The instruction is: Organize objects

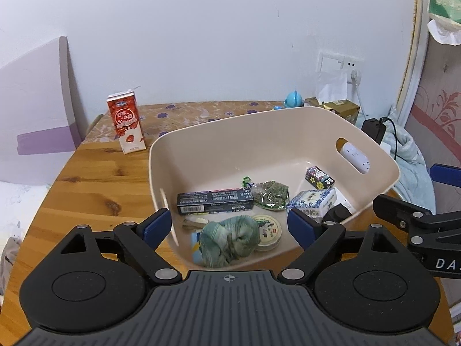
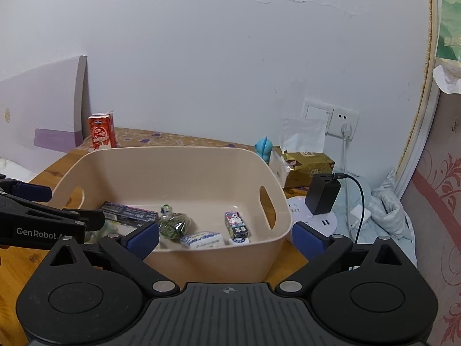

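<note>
A beige plastic basket point(image 1: 201, 132) point(image 2: 173, 161) stands on the wooden table point(image 1: 95, 178). It holds a dark long box point(image 1: 214, 201), a green crumpled cloth point(image 1: 230, 240), a round tin point(image 1: 268, 230), a green packet point(image 1: 270, 194), a white-blue pack point(image 1: 312, 200) and a small patterned box point(image 1: 319, 176). My left gripper point(image 1: 230, 226) is open and empty above the basket's near rim. My right gripper point(image 2: 226, 239) is open and empty at the basket's near right corner. A red milk carton point(image 1: 126, 122) point(image 2: 101, 132) stands upright behind the basket to the left.
A blue toy point(image 2: 263, 148), a gold box point(image 2: 308, 170) and a black charger point(image 2: 321, 197) on a white power strip point(image 2: 314, 217) sit right of the basket. A wall socket point(image 2: 344, 121) is behind. A white-purple board point(image 1: 37, 109) leans at left.
</note>
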Demonstrator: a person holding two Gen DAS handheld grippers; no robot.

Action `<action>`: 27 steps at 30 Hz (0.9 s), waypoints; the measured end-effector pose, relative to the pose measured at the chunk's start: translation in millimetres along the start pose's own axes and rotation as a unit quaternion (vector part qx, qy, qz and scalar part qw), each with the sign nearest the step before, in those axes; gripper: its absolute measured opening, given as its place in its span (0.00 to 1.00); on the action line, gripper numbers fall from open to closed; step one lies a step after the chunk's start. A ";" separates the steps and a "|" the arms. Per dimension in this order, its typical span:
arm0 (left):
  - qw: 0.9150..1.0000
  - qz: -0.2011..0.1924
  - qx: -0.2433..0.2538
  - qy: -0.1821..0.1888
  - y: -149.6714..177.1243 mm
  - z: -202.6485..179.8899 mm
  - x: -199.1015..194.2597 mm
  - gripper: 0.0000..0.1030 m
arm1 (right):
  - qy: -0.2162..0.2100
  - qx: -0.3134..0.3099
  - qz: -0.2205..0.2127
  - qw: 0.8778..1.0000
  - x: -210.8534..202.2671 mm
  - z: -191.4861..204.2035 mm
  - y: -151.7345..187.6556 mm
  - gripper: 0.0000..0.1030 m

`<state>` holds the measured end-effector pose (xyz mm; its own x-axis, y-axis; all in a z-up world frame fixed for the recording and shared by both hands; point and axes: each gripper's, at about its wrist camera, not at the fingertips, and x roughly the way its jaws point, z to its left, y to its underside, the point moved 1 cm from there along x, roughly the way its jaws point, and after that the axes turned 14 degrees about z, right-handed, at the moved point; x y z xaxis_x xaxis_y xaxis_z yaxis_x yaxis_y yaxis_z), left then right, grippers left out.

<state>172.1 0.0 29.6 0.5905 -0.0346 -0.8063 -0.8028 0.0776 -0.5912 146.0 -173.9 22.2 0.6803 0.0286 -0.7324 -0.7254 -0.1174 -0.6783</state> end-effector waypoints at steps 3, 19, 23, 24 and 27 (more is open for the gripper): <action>1.000 -0.006 -0.003 -0.001 8.0 1.1 -10.0 0.87 | -0.005 0.002 -0.005 1.000 -11.1 1.8 7.1 0.99; 1.000 -0.025 -0.012 0.011 51.4 2.5 -50.6 0.89 | -0.021 0.018 -0.021 0.999 -61.0 3.5 47.8 1.00; 1.000 -0.026 -0.008 0.008 66.6 2.4 -56.6 0.89 | -0.030 0.035 -0.017 0.999 -63.7 -3.0 55.7 1.00; 1.000 -0.025 -0.009 0.006 70.1 2.7 -58.0 0.89 | -0.032 0.038 -0.015 0.999 -63.7 -4.8 57.4 1.00; 1.000 -0.022 -0.013 0.008 80.2 5.0 -61.9 0.89 | -0.033 0.041 -0.007 0.999 -64.3 -6.6 63.1 1.00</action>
<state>71.5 13.4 32.2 0.6242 -0.0524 -0.7795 -0.7780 0.0491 -0.6264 57.2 -189.7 26.8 0.6845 0.0950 -0.7228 -0.7232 -0.0357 -0.6897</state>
